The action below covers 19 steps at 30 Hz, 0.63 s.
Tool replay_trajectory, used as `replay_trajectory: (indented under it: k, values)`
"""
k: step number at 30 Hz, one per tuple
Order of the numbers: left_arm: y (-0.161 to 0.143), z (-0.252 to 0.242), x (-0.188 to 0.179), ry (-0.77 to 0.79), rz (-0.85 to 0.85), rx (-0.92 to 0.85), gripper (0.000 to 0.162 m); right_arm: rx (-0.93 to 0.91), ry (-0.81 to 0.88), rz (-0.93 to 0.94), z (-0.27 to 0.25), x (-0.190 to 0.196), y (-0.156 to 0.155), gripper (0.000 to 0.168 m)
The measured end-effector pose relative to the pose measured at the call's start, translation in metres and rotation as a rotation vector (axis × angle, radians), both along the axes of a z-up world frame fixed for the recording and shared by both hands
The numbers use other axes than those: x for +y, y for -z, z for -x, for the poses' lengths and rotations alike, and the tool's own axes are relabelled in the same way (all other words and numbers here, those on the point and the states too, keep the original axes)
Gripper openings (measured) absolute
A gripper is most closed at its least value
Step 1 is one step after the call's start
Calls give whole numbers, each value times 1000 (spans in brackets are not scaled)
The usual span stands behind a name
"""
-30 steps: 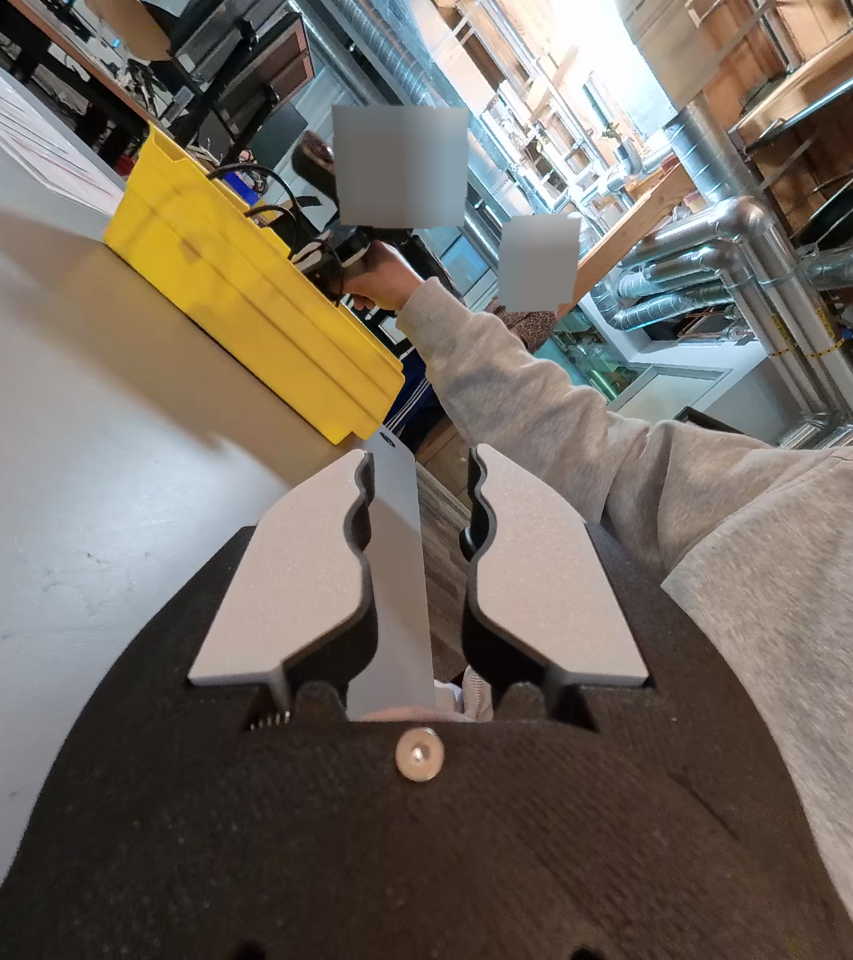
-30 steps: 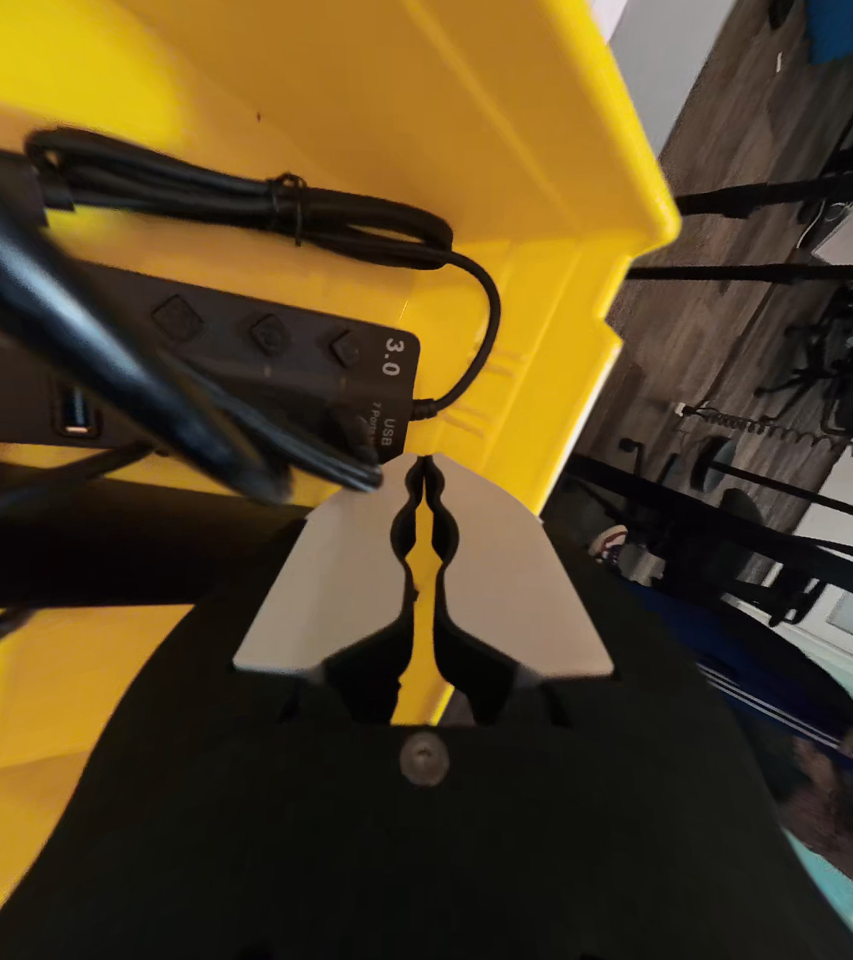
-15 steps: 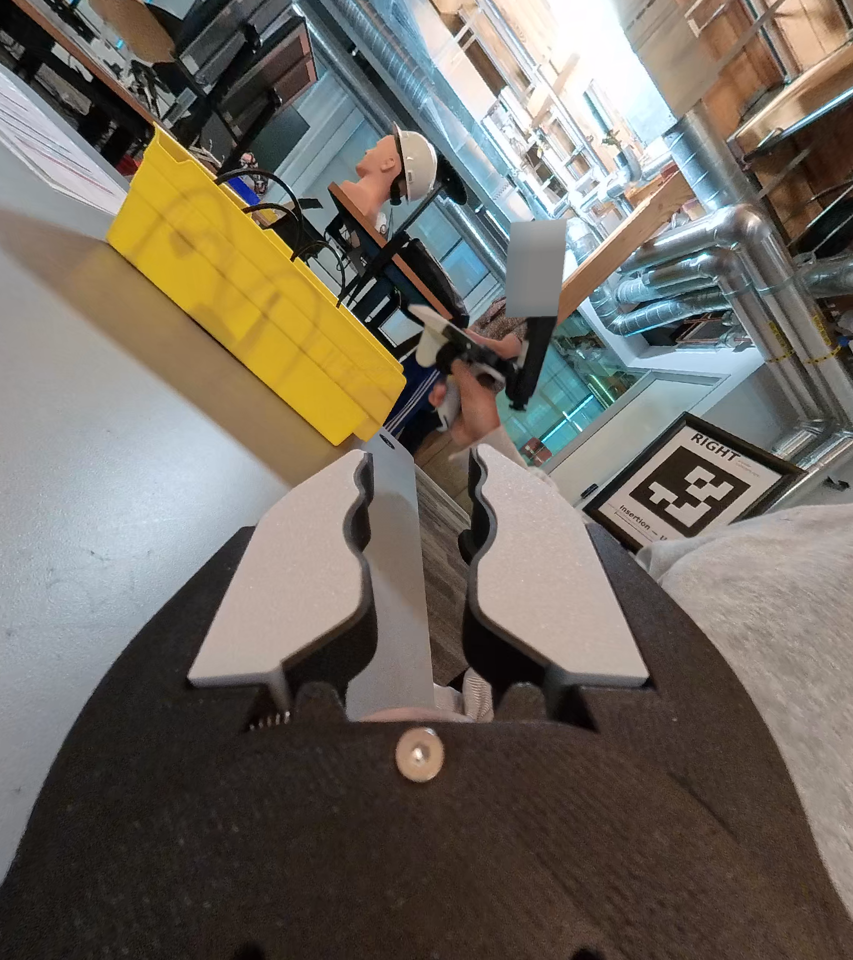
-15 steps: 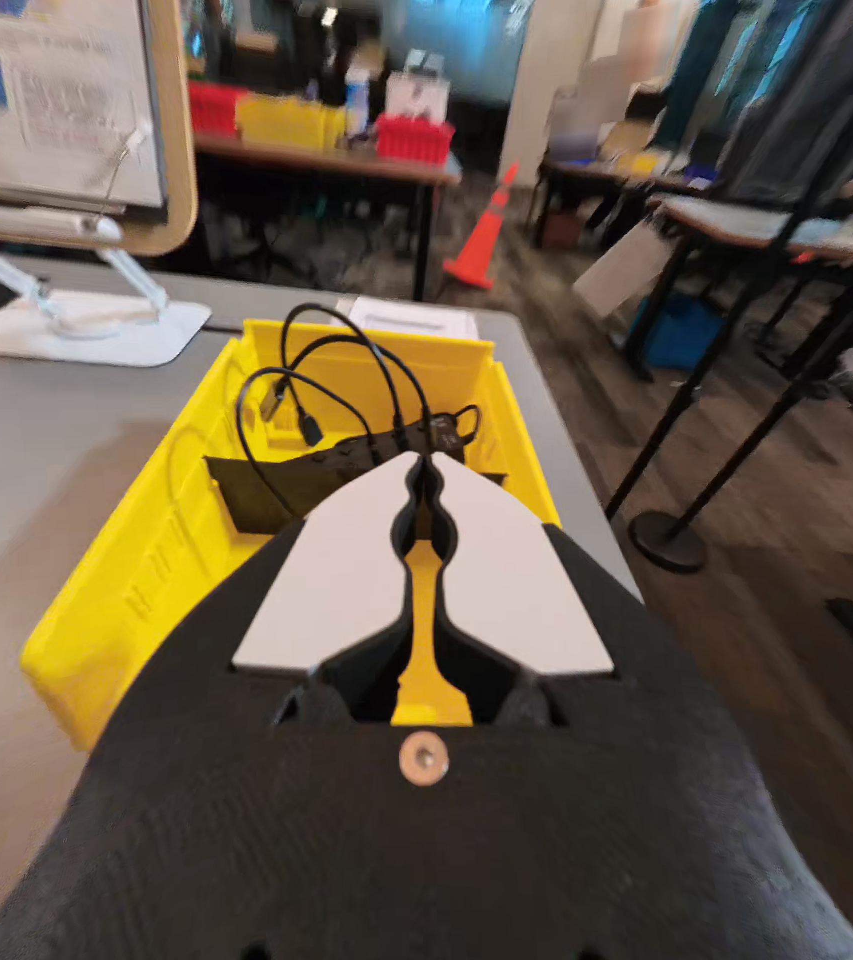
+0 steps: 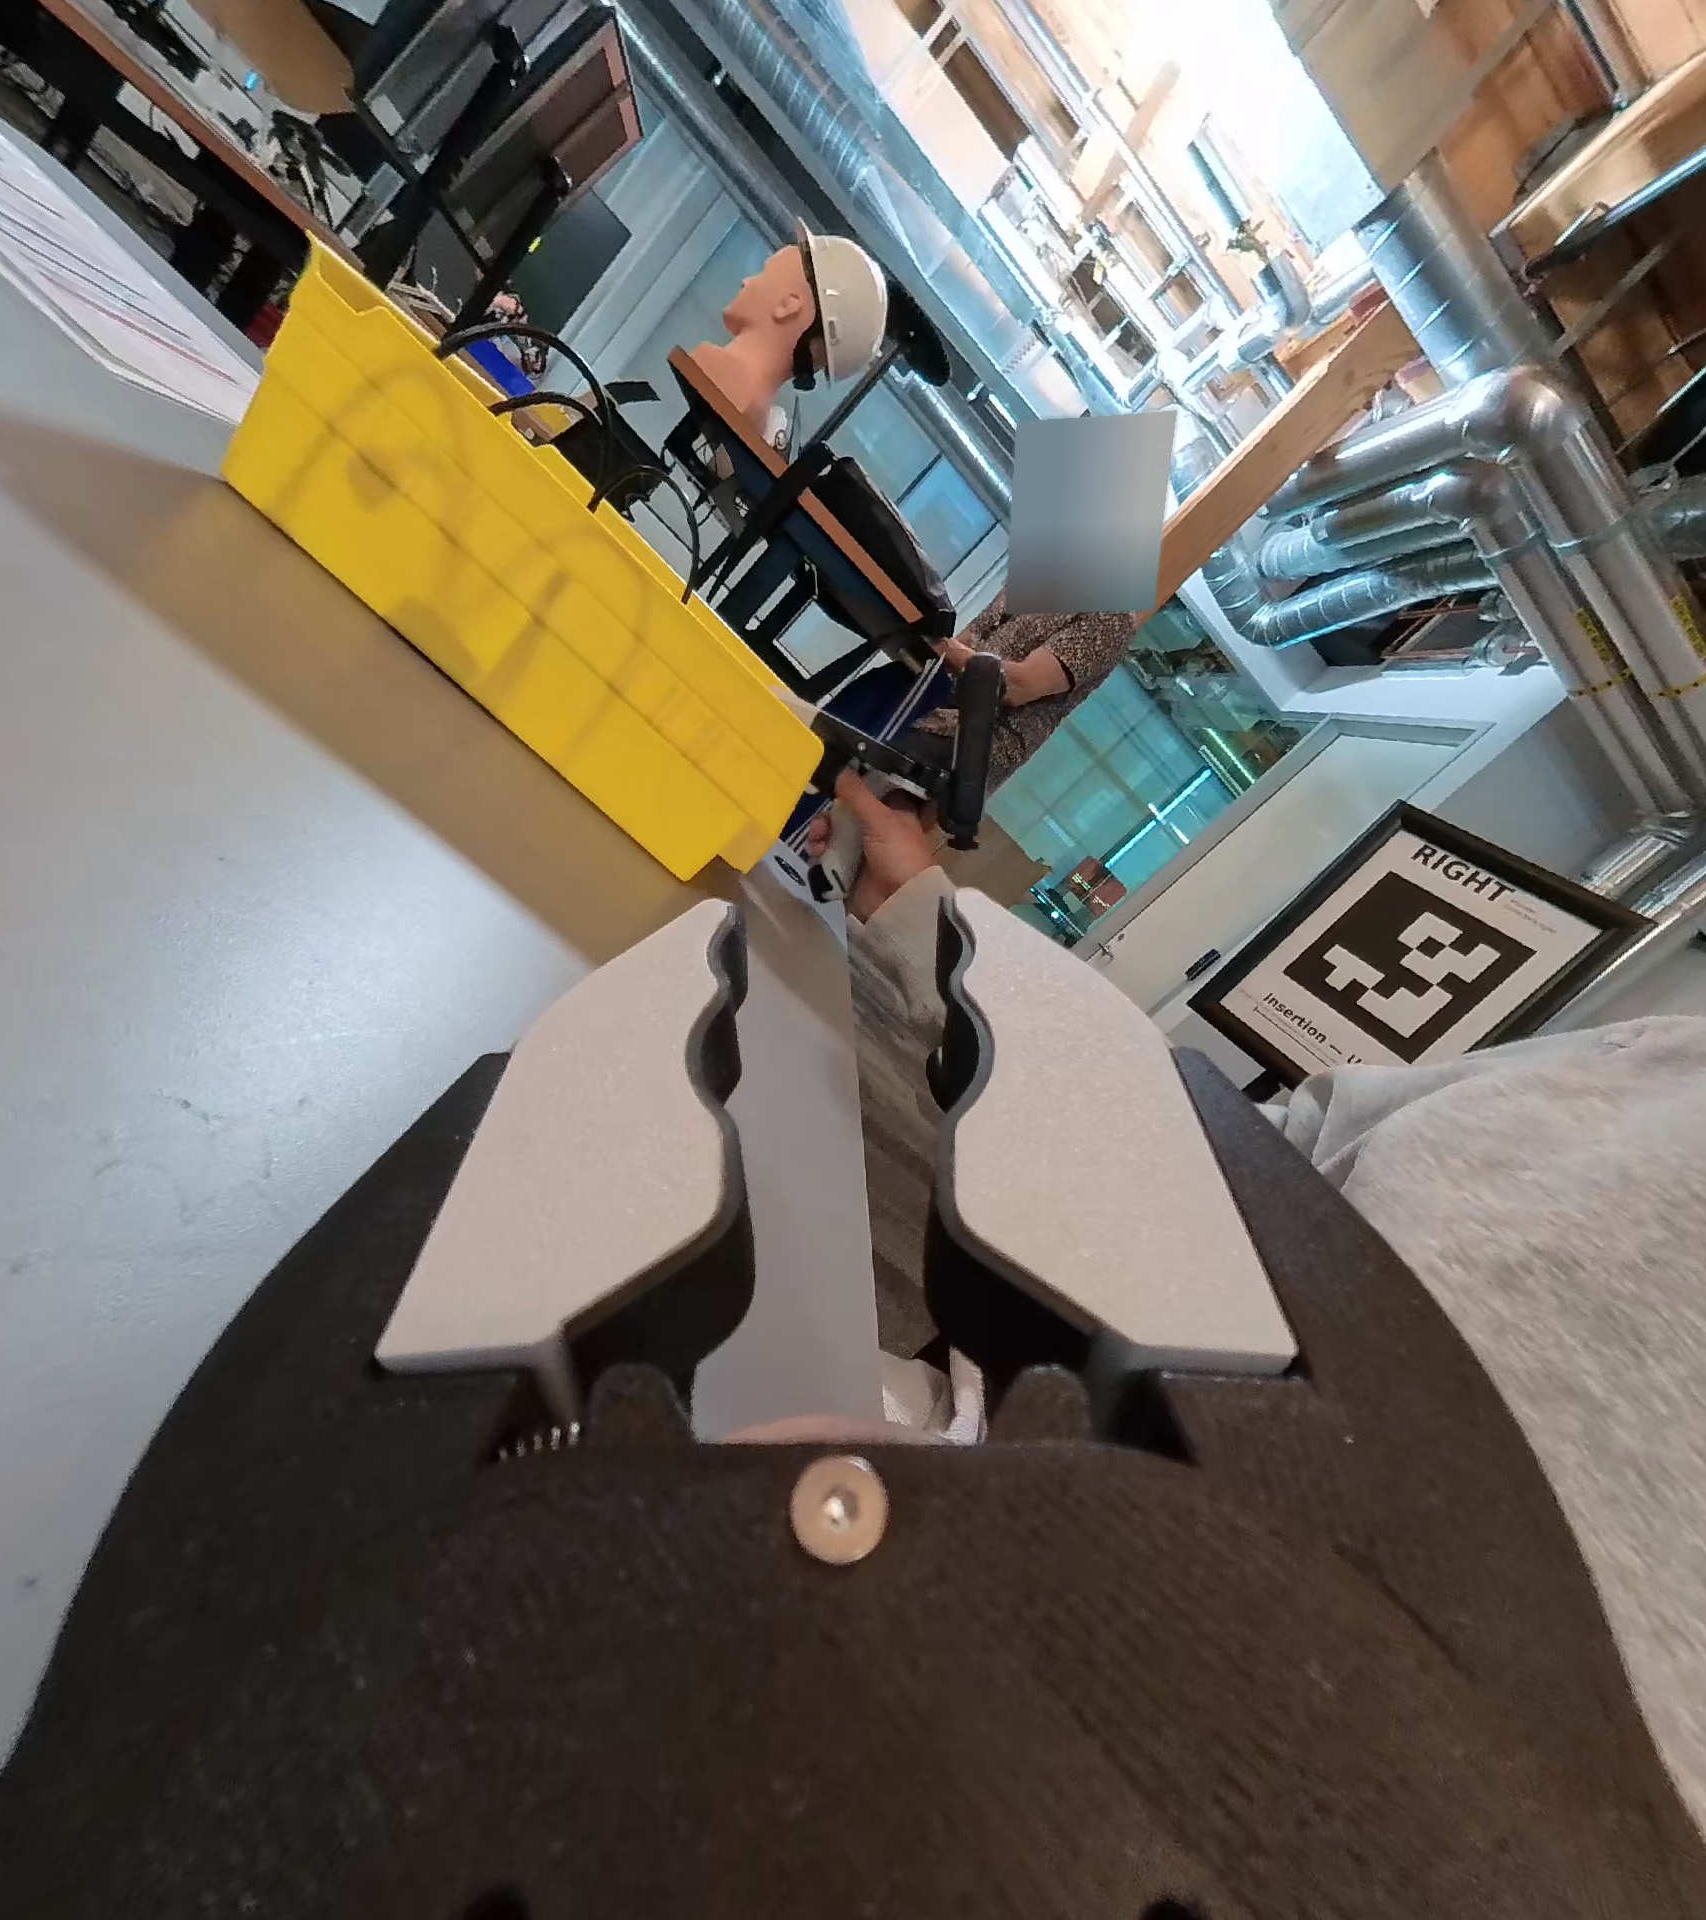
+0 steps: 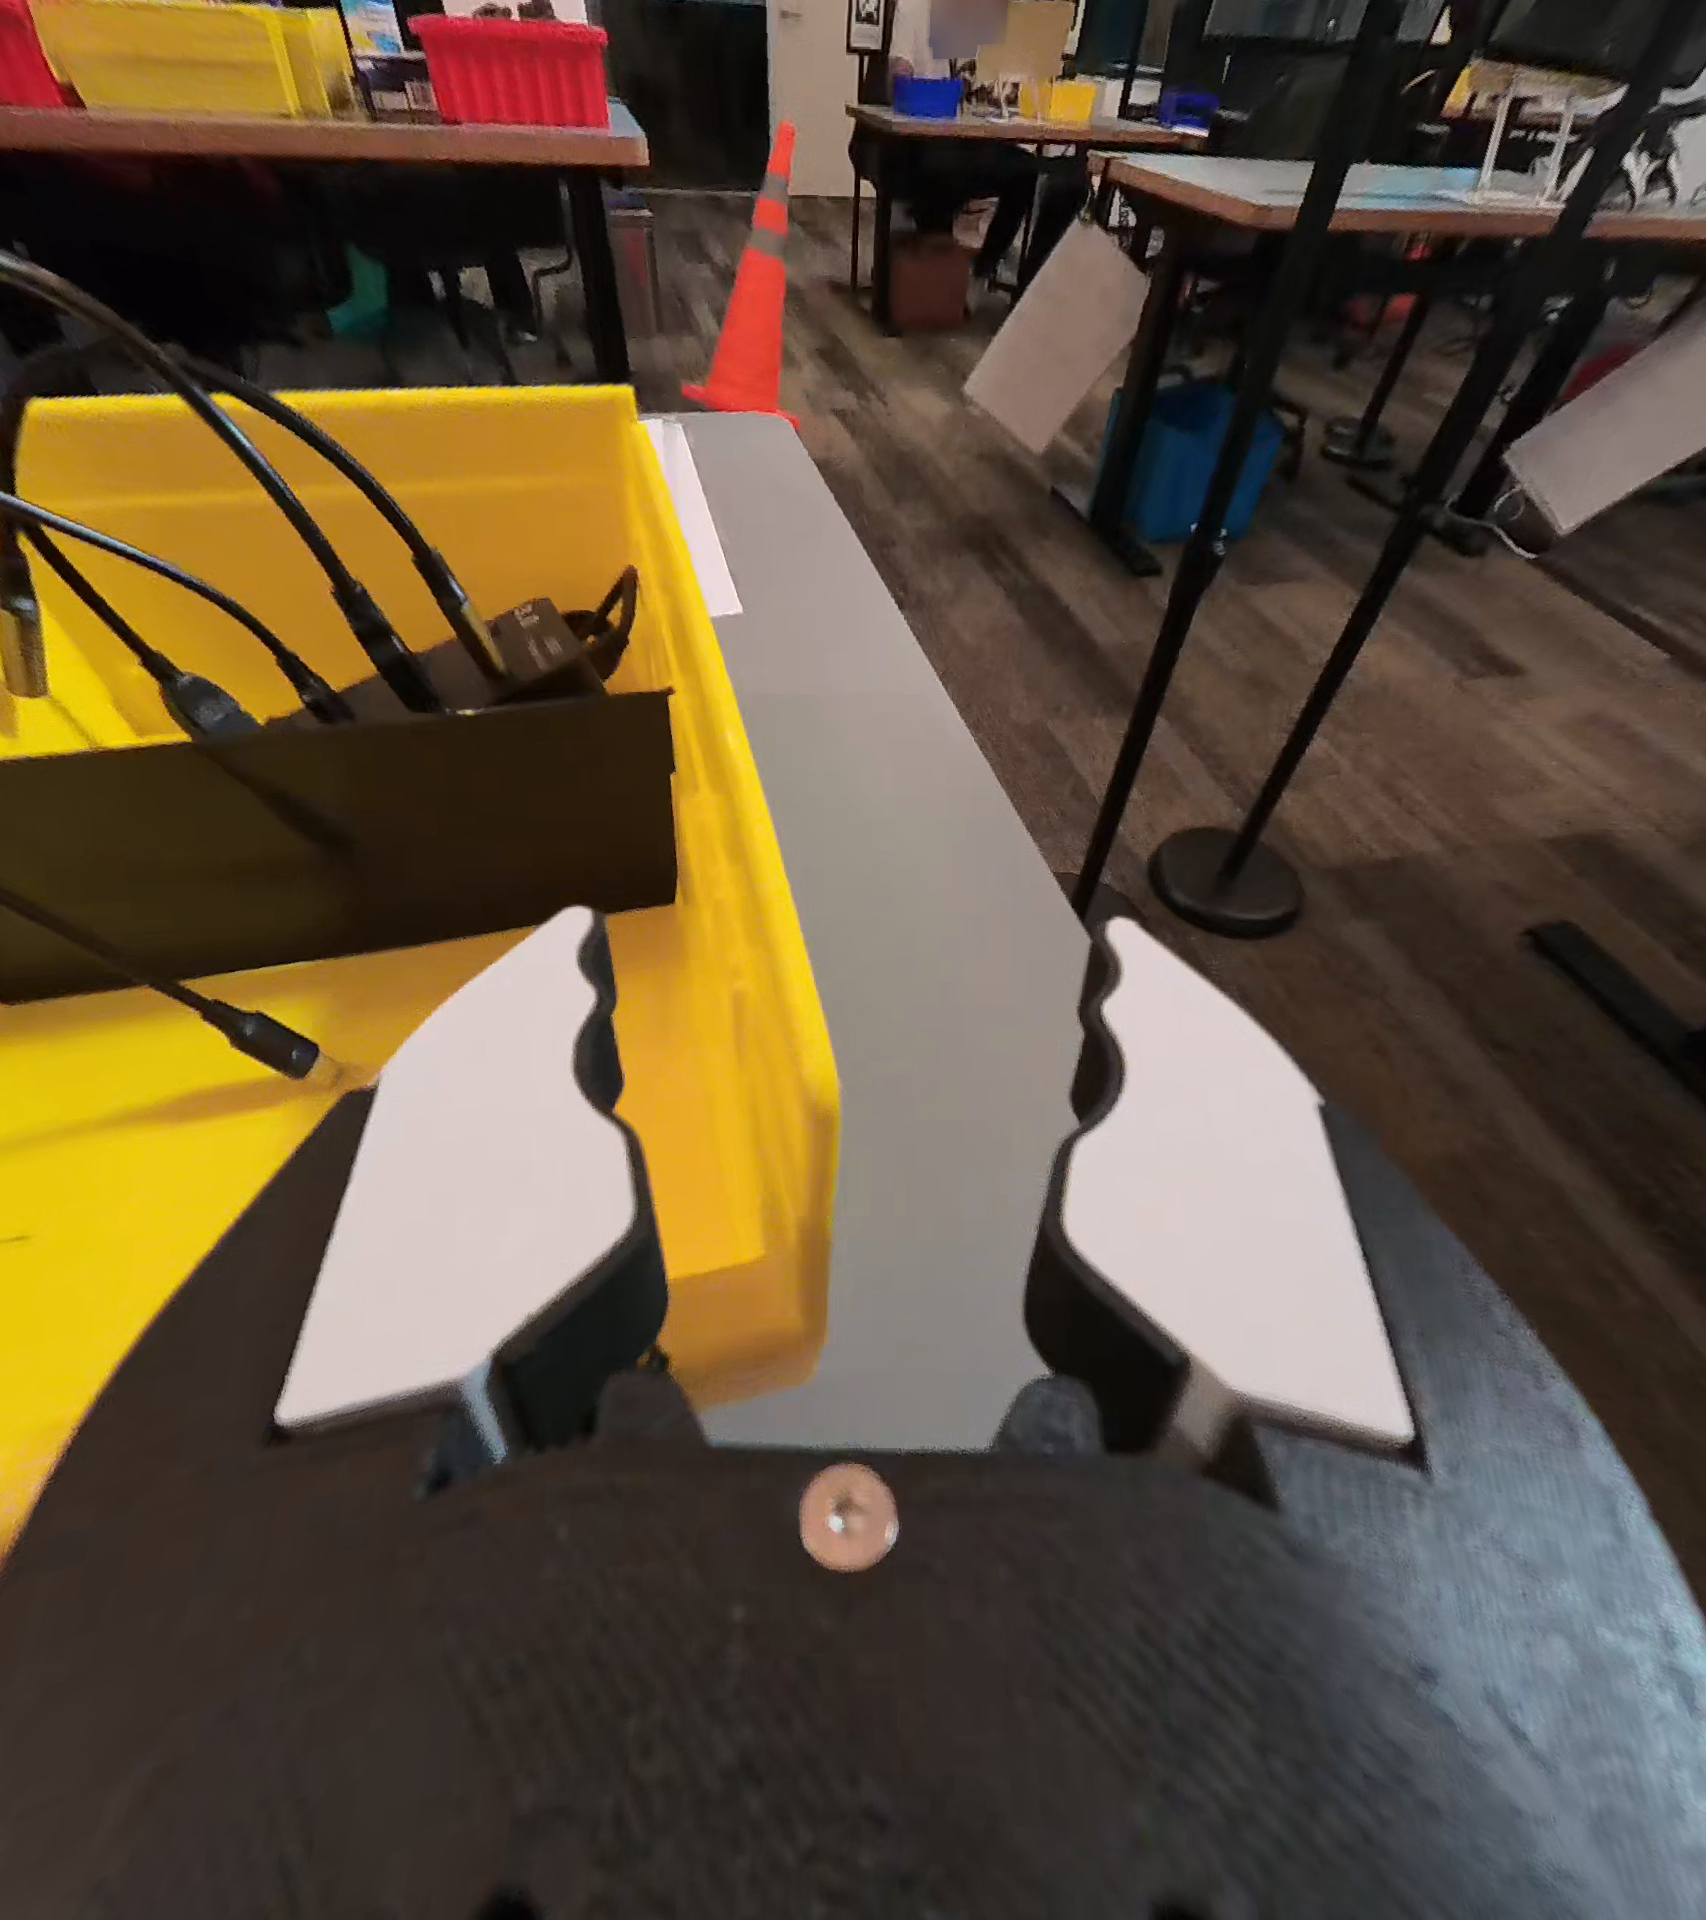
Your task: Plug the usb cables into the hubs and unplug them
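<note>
Right gripper just pulled out of the bin and sprang open, empty. Left gripper sits part-open, empty. Cables stay plugged into the hub inside the bin, so maybe a pause.

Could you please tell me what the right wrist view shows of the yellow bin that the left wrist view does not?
Only the right wrist view looks into the yellow bin: a black USB hub behind a black divider, cables plugged into it, and a loose cable end on the floor of the bin. Only the left wrist view shows the bin's outer wall and a hard-hatted mannequin head beyond. Both show the bin on the grey table with cables arching above its rim.
</note>
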<state>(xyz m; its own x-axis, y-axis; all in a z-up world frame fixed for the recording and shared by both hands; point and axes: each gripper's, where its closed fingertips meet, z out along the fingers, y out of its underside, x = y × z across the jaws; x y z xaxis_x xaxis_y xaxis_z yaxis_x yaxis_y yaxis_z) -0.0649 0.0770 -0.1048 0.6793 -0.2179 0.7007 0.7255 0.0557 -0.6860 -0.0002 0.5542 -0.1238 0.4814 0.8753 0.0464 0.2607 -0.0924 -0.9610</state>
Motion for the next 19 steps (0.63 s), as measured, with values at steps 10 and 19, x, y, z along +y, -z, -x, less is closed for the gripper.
replay_trajectory:
  k: [10, 19]
  values:
    - [-2, 5, -1, -73, -9, 17, 33, -149, -53, 95, 23, 13, 32, 84]
    - [-1, 6, 0, -77, 0, 13, 33, -199, -80, 83, 26, 9, 38, 53]
